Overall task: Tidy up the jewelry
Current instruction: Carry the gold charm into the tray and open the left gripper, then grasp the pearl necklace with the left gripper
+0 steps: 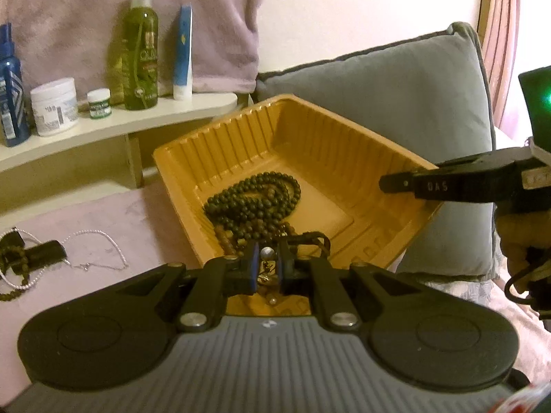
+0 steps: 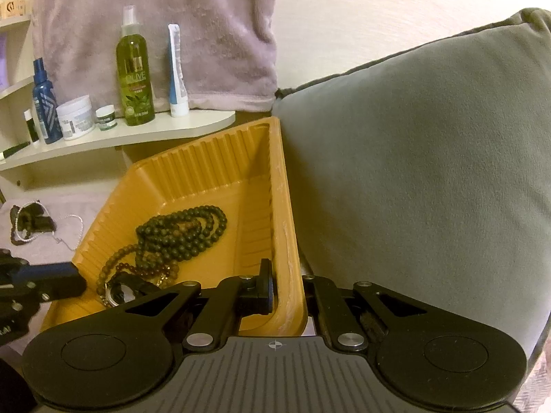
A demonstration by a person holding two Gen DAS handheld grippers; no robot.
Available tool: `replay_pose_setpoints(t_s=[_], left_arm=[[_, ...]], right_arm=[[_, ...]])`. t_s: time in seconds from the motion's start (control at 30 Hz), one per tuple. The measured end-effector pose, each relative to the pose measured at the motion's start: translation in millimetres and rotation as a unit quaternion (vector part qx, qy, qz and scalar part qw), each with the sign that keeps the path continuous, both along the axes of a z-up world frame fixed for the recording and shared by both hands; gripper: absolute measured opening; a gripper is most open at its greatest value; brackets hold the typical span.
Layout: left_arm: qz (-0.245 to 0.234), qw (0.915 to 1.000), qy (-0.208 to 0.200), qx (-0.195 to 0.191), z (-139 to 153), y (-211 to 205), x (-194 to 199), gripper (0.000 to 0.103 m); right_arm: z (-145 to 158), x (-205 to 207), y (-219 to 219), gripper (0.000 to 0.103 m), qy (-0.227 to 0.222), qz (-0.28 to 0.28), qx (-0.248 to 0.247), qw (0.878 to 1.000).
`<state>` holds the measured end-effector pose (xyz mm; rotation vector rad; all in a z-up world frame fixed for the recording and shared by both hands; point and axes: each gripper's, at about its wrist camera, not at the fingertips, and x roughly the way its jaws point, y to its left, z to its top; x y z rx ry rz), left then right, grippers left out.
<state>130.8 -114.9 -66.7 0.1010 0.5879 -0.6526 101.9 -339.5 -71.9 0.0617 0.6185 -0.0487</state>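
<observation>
Mostly dark round beads [image 1: 255, 196], coiled.

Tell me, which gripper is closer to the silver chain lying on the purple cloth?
Left. The left gripper is over the tray's near corner, on the side facing the silver chain. The right gripper clamps the tray's far wall by the cushion.

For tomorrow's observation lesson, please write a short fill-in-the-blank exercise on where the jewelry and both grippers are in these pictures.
1. The dark round-bead necklace lies inside the ribbed ____ plastic tray.
2. The right gripper is shut on the tray's ____.
3. The thin silver chain lies outside the tray on the ____ cloth.
4. The left gripper pinches a small piece of ____.

Missing words: orange; rim; pink; jewelry
</observation>
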Motion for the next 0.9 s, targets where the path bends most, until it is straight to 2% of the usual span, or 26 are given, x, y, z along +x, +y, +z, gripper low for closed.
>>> replay_pose_setpoints(t_s=[0.13,0.17,0.23,0.37,0.57,0.77,0.9], left_arm=[[-0.001,1.0000,0.003,0.005,-2,-1,1,0.010],[0.003,1.0000,0.003,0.005,-2,-1,1,0.016],[0.007,1.0000,0.002,0.002,0,2,1,0.022],[0.023,0.9997,-0.007,-0.005,4,11,0,0.022],[0.075,0.9968,-0.028,-0.004,7,38,-3,0.022],[0.157,0.9870,-0.035,0.009,-2,82,0,0.022],[0.214,0.9760,-0.034,0.017,-8,114,9,0.022]], right_arm=[[1,-1,1,0.004,-0.001,0.000,0.002,1.000],[1,-1,1,0.004,-0.002,0.000,0.002,1.000],[2,-3,1,0.004,-0.002,0.000,0.003,1.000],[3,-4,2,0.004,-0.004,0.000,0.003,1.000],[4,-4,3,0.004,-0.005,0.001,0.001,1.000],[5,-3,3,0.004,-0.003,0.001,-0.001,1.000],[5,-3,4,0.004,-0.002,0.002,-0.005,1.000]])
